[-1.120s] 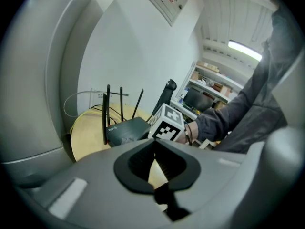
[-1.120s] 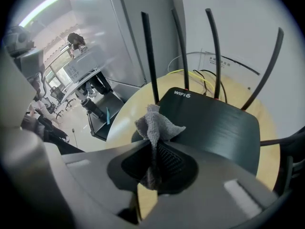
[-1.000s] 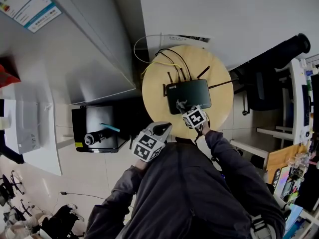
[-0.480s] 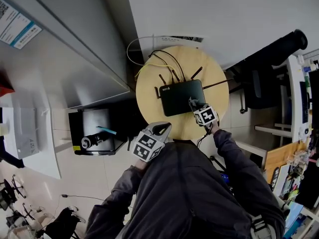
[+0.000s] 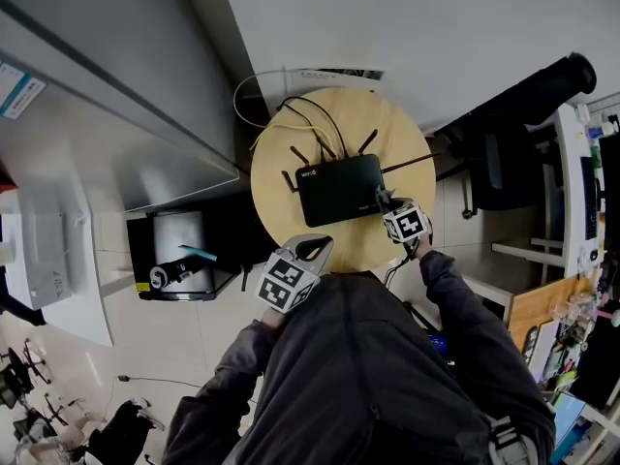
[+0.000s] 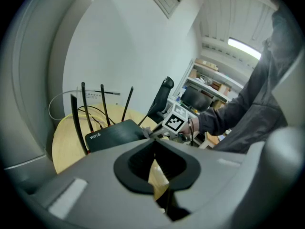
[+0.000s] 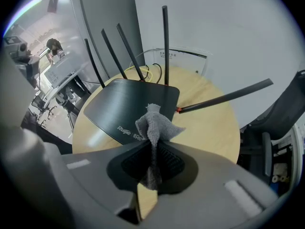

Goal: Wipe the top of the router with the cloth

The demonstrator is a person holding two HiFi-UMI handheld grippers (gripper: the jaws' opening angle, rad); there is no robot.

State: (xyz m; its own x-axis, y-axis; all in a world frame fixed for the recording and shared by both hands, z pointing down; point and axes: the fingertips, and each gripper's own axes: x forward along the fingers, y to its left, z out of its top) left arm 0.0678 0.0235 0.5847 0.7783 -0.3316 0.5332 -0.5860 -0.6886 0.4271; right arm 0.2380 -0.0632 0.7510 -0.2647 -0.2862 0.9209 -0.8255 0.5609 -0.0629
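A black router (image 5: pixel 337 189) with several upright antennas lies on a small round wooden table (image 5: pixel 291 223). My right gripper (image 5: pixel 384 201) is shut on a small grey cloth (image 7: pixel 153 122), which it holds at the router's near right corner (image 7: pixel 128 106). The cloth's loose end stands up past the jaws, over the router's edge. My left gripper (image 5: pixel 315 249) hovers off the table's near edge, left of the right one, its jaws pressed together with nothing between them. In the left gripper view the router (image 6: pixel 116 132) and the right gripper's marker cube (image 6: pixel 175 120) lie ahead.
Yellow and black cables (image 5: pixel 308 116) run off the router's back toward the wall. A black office chair (image 5: pixel 523 124) stands to the right of the table. Left of it, a low black box (image 5: pixel 184 250) holds a blue-handled tool. A grey cabinet panel (image 5: pixel 116 95) rises at the left.
The right gripper has carried the cloth rightward across the router's top, from near its front middle to its near right corner. The left gripper has stayed put.
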